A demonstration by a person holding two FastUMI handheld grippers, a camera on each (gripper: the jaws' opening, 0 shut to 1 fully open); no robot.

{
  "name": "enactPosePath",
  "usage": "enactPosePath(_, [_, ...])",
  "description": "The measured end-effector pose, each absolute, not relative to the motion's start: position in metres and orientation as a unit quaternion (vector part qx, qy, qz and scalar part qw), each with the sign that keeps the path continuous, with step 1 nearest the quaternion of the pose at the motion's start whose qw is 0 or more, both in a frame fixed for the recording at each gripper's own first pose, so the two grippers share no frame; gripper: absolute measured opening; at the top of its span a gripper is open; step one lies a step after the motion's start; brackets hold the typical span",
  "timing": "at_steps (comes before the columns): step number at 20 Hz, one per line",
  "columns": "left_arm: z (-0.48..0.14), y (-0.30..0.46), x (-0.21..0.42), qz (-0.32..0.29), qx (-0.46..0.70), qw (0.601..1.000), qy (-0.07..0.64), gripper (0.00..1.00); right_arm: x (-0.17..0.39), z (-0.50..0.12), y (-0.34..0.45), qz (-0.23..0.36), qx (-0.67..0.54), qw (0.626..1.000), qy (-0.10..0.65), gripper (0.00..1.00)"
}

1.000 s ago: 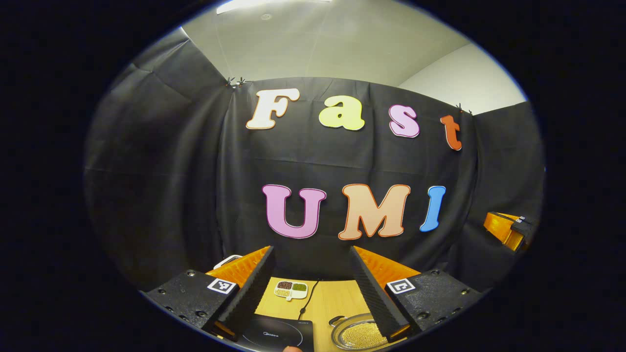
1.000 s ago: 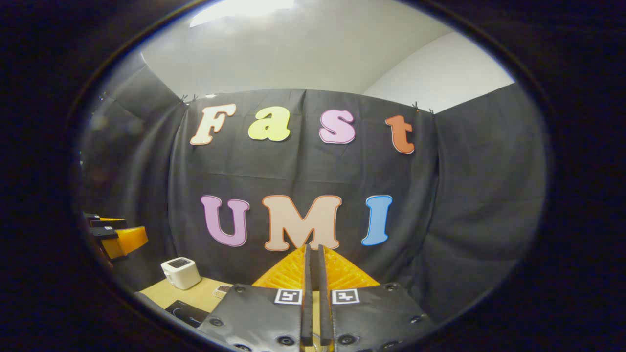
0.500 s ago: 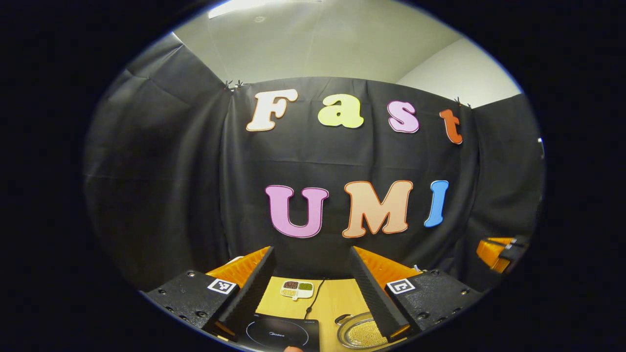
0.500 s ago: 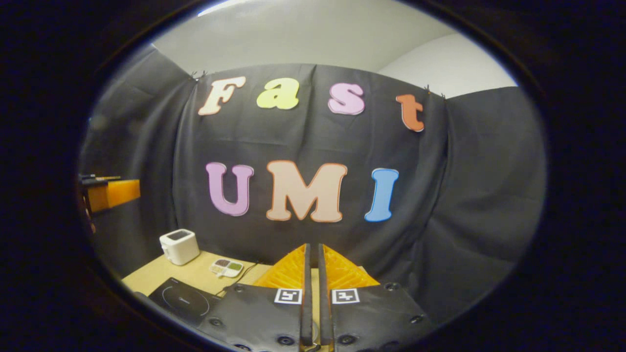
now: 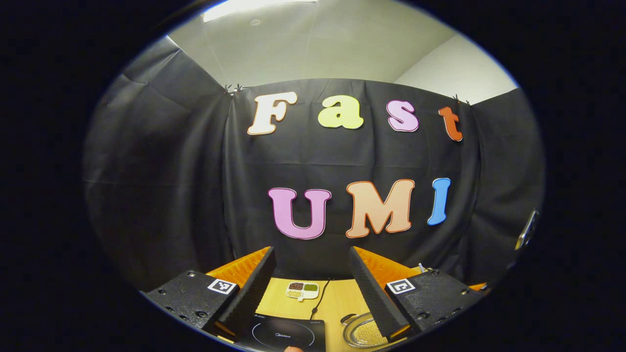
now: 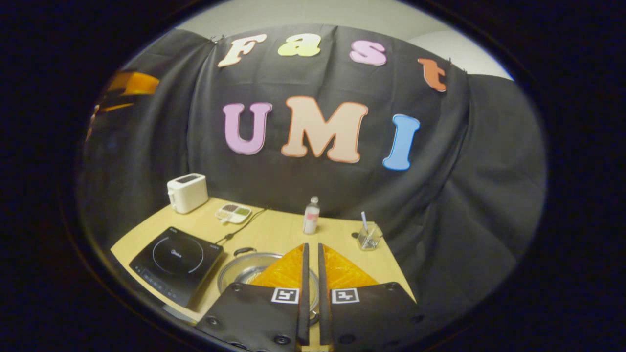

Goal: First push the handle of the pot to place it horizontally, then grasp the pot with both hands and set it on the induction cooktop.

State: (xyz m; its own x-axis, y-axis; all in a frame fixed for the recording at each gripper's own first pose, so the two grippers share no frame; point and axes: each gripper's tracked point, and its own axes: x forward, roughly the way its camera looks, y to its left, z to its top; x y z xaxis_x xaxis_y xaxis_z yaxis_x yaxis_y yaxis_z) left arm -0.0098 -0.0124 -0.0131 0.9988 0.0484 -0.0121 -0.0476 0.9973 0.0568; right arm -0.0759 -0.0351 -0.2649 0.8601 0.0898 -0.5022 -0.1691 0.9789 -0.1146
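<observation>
**a:** why's the right gripper (image 6: pixel 311 254) pinched together with nothing in it? isn't it supposed to grab the pot (image 6: pixel 244 274)?

**b:** i'd guess it's because step one is a push, not a grab. fingers pressed together make one blunt tip for nudging the handle (image 6: pixel 243 252). it's up above the pot, not touching anything.

**a:** where's the pot then?

**b:** on the wooden table (image 6: pixel 274 232), just right of the induction cooktop (image 6: pixel 177 261), beside it and not on it. the handle i can see is a small loop on the far rim.

**a:** and the left gripper (image 5: pixel 313 274)?

**b:** fingers spread apart, empty, held high, with the cooktop (image 5: pixel 286 335) and pot (image 5: pixel 359 332) low in its view. looks like it's waiting for the two-handed lift.

**a:** so nothing done?

**b:** pretty much, by my read.
</observation>
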Motion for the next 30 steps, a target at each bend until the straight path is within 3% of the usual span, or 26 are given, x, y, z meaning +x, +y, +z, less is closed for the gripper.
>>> enactPosePath(14, [-0.022, 0.006, -0.022, 0.058, 0.033, 0.998, 0.017, 0.94, -0.164, -0.441, -0.038, 0.110, -0.082, 0.883, 0.448, 0.10])
enactPosePath(28, [-0.035, 0.046, -0.037, 0.129, 0.025, 0.991, 0.028, 0.93, -0.186, -0.515, -0.040, 0.160, -0.129, 0.825, 0.526, 0.09])
enactPosePath(30, [-0.038, 0.050, -0.038, 0.139, 0.024, 0.990, 0.030, 0.96, -0.184, -0.517, -0.043, 0.164, -0.131, 0.822, 0.530, 0.04])
